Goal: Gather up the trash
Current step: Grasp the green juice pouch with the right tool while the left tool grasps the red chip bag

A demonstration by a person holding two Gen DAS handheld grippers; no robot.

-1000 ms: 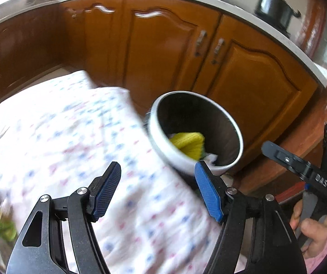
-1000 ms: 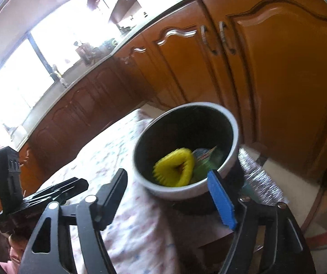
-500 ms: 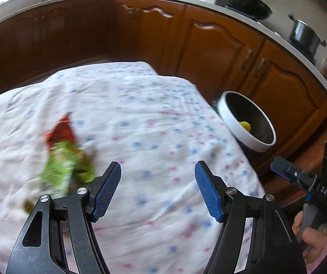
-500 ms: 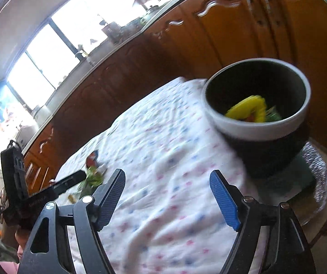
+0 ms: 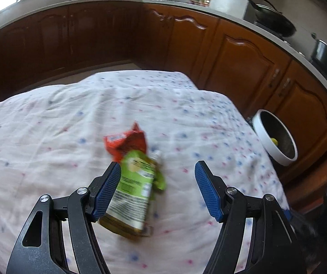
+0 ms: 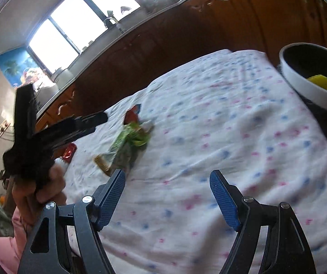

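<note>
A green-labelled bottle (image 5: 133, 189) lies on the dotted white tablecloth (image 5: 209, 118), with a crumpled red wrapper (image 5: 124, 143) just behind it. My left gripper (image 5: 158, 189) hovers open over them; the bottle sits by its left pad and nothing is pinched. In the right wrist view the same green bottle (image 6: 129, 141) and red wrapper (image 6: 133, 114) lie left of centre. My right gripper (image 6: 168, 198) is open over bare tablecloth (image 6: 231, 137). The blurred left gripper (image 6: 95, 123) reaches in from the left. The white-rimmed trash bin (image 5: 275, 137) (image 6: 311, 91) holds a yellow item (image 6: 319, 83).
Another red wrapper (image 6: 69, 151) lies near the table's left edge, below the left gripper. Brown kitchen cabinets (image 5: 243, 59) curve round behind the table. A wok (image 5: 270, 22) and a pot (image 5: 323, 54) stand on the counter. A hand (image 6: 47, 187) with a pink sleeve holds the left gripper.
Both views have swung away from the bin and across the tablecloth. The bottle and red wrapper have come to the middle of the left view; the bin has slid to the right edge.
</note>
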